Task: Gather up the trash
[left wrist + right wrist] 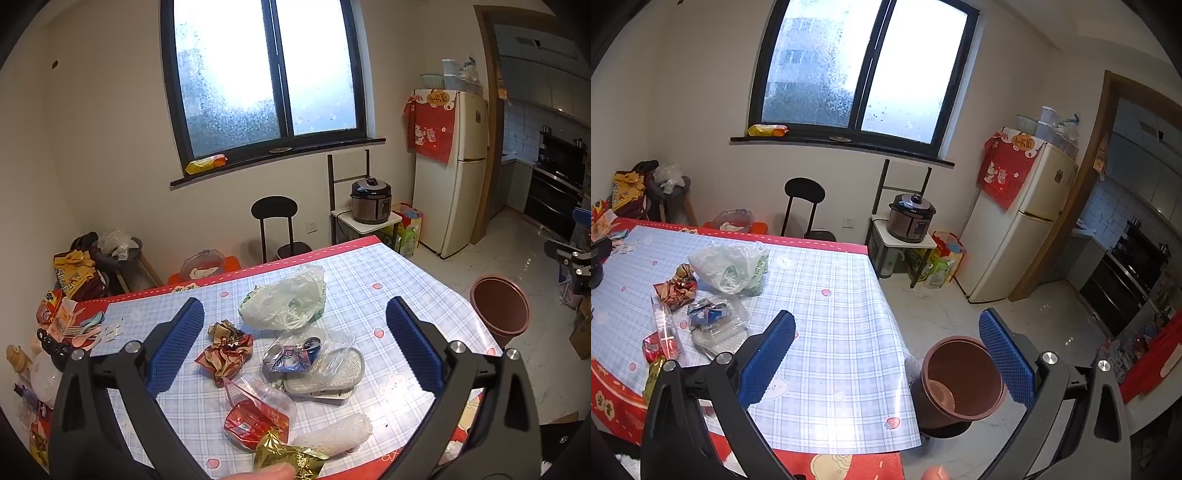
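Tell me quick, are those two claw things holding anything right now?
Left gripper: open, holding nothing, above the trash on the table.
Right gripper: open, holding nothing, near the brown bin.

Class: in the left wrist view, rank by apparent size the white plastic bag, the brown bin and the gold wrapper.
1. white plastic bag
2. brown bin, close to the bag; it stands farther off, so that order is unsure
3. gold wrapper, clearly smallest

Daylight pours through the frosted black-framed window (pixel 264 77), blown out to white at its centre. Glare sheens the blue checked plastic cloth on the worktop (pixel 846 424). Fisheye bending curves walls; corners vignette black. Focus is mostly sharp.
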`<action>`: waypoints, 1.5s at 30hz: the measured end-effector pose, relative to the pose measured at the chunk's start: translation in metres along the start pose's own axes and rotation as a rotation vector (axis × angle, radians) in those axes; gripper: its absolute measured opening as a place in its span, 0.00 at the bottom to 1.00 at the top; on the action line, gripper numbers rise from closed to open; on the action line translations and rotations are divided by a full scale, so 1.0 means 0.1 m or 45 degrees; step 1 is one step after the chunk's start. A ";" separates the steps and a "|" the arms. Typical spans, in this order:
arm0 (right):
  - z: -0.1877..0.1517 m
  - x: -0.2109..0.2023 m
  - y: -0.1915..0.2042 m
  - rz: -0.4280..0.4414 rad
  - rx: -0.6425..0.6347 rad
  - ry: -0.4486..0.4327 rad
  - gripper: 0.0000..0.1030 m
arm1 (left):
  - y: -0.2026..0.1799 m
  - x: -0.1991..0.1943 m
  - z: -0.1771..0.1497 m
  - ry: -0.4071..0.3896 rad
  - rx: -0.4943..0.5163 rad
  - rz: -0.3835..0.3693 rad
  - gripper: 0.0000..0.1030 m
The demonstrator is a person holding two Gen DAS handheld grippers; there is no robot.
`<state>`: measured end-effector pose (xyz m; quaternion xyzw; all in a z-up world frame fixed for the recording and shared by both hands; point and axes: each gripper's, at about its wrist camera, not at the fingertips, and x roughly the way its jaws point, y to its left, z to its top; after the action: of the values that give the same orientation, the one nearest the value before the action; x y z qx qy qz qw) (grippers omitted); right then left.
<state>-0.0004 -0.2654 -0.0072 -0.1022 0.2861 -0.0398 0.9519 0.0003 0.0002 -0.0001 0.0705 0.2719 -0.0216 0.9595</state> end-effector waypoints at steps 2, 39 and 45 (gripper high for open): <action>0.00 0.01 0.00 0.002 0.002 0.003 0.95 | 0.00 0.00 0.00 0.000 0.002 0.001 0.95; 0.02 0.07 0.01 0.011 -0.001 0.008 0.95 | 0.05 0.03 0.01 -0.013 0.018 0.018 0.95; 0.04 0.12 0.00 0.014 -0.004 0.003 0.95 | 0.18 0.03 -0.02 -0.027 0.022 0.018 0.95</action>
<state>0.0116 -0.2664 -0.0100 -0.1021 0.2878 -0.0344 0.9516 0.0034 0.0185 -0.0011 0.0803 0.2609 -0.0178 0.9618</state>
